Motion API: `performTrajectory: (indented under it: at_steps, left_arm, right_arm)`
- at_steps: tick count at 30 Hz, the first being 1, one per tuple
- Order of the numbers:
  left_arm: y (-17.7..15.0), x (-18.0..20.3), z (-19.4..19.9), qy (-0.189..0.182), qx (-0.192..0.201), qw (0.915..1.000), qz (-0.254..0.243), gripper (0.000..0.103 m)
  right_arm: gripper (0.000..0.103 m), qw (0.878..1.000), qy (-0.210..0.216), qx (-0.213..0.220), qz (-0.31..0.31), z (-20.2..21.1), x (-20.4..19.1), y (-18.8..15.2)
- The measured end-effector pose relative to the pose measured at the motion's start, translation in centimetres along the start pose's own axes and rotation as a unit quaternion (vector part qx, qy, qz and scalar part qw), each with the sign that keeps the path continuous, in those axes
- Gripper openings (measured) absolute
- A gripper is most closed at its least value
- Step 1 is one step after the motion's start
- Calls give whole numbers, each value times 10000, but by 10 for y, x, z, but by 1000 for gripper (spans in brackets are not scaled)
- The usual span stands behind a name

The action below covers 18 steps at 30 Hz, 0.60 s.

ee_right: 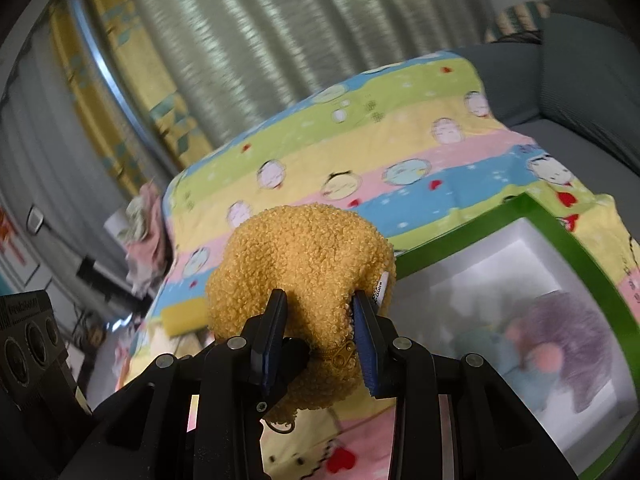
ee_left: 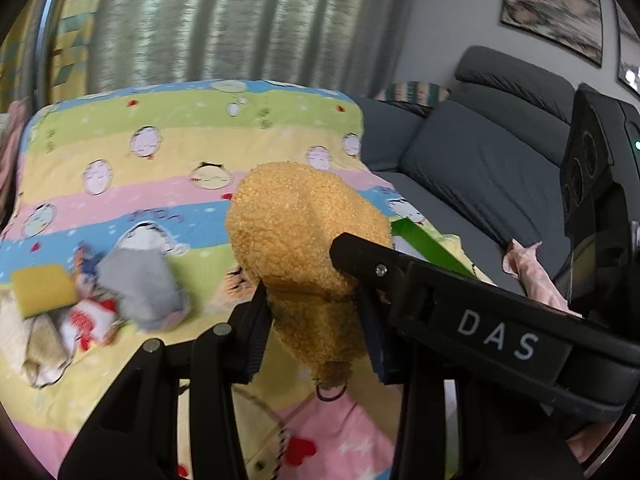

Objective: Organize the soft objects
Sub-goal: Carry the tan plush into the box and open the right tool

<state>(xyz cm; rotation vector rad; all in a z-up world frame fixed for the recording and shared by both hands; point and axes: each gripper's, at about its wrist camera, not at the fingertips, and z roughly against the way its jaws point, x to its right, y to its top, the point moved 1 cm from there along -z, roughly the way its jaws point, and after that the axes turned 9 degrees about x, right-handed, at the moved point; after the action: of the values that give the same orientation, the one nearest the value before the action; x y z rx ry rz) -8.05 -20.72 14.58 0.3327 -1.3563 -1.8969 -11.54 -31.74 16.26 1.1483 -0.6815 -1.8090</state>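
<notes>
A fuzzy orange-yellow plush pouch (ee_left: 300,236) with a zipper and ring is held in the air above the striped cartoon blanket (ee_left: 160,152). My left gripper (ee_left: 316,312) is shut on its lower part. My right gripper (ee_right: 320,324) is shut on the same pouch (ee_right: 300,256), and its black body crosses the left wrist view at the right. A green-rimmed white box (ee_right: 560,224) lies to the right, holding a purple plush and a blue soft item (ee_right: 560,340). A pile with a yellow sponge (ee_left: 40,288), grey sock (ee_left: 140,284) and other small soft items lies at the left.
A dark grey sofa (ee_left: 480,168) stands at the right with pink cloth (ee_left: 532,268) on it. Curtains hang behind the blanket. A pink cloth heap (ee_right: 148,236) sits at the blanket's far left edge.
</notes>
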Motion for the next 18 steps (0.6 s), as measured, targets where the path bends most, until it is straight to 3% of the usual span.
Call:
performTrajectory:
  at_steps: [9,18]
  left_arm:
    - [7,21,-55,-270,-356,9986,-283,39]
    - [-5,32,-99,-420,-1025,9930,-401,39]
  right_arm:
    - [35,9979,-363,211,-497,-13,58,18]
    - [35,9906,-813,-131,-1092,-34,105,8]
